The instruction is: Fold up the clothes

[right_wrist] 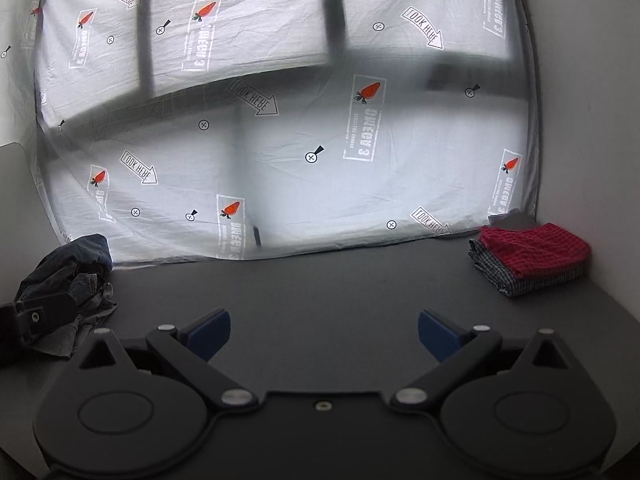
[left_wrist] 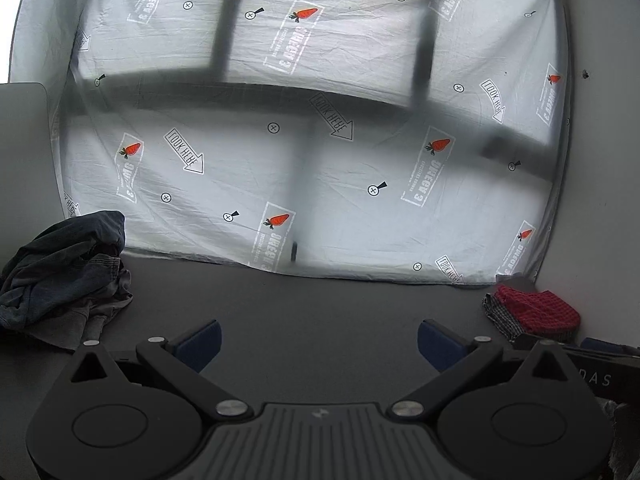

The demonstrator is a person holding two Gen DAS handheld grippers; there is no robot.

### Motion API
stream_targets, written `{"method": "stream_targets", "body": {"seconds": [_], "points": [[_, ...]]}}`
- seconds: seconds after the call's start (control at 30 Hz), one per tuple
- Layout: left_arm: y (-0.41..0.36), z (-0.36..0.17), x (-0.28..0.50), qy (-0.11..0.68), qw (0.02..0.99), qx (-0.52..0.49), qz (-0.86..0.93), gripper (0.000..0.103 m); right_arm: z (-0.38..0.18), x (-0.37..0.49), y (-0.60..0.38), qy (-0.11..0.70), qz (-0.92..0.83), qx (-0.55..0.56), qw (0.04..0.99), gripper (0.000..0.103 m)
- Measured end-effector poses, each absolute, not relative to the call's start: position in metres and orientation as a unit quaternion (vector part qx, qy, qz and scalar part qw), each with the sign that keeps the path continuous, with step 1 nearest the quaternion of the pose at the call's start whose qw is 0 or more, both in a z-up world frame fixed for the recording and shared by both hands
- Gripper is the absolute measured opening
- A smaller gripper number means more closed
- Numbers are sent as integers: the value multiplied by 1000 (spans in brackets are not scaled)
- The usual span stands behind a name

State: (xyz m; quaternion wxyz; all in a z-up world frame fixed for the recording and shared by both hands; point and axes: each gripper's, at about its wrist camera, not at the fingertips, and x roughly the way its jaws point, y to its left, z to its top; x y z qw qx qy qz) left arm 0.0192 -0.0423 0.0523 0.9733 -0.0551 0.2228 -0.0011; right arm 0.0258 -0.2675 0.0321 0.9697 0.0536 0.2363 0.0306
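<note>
While both grippers hang with jaws apart and empty, left gripper (left_wrist: 319,340), right gripper (right_wrist: 324,330), crumpled pile (right_wrist: 68,280) far left of the jaws, folded stack (right_wrist: 532,258) far right, table (right_wrist: 320,292) beneath.

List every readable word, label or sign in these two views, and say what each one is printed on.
"LOOK HERE", inside arrow outlines, on the white printed sheet behind the table; it reads mirrored.
"OMEGA 3", beside red carrots, same sheet, mirrored and turned sideways.
Small line beside "OMEGA 3": too blurred to read.
"DAS", on a dark item at the left wrist view's right edge; cut off.
</note>
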Motion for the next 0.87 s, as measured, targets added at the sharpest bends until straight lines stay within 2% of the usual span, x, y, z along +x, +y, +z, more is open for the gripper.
{"method": "stream_targets", "body": {"seconds": [0.17, 0.37, 0.87], "points": [[-9, 50, -3, 280, 959, -24, 22, 103, 28, 5, -226, 289, 23, 42, 956, 102], [20, 30, -10, 333, 940, -71, -11, 103, 10, -5, -199, 334, 16, 24, 942, 101], [31, 22, -16, 341, 937, -61, -43, 103, 2, -26, -187, 348, -1, 15, 937, 101]]}}
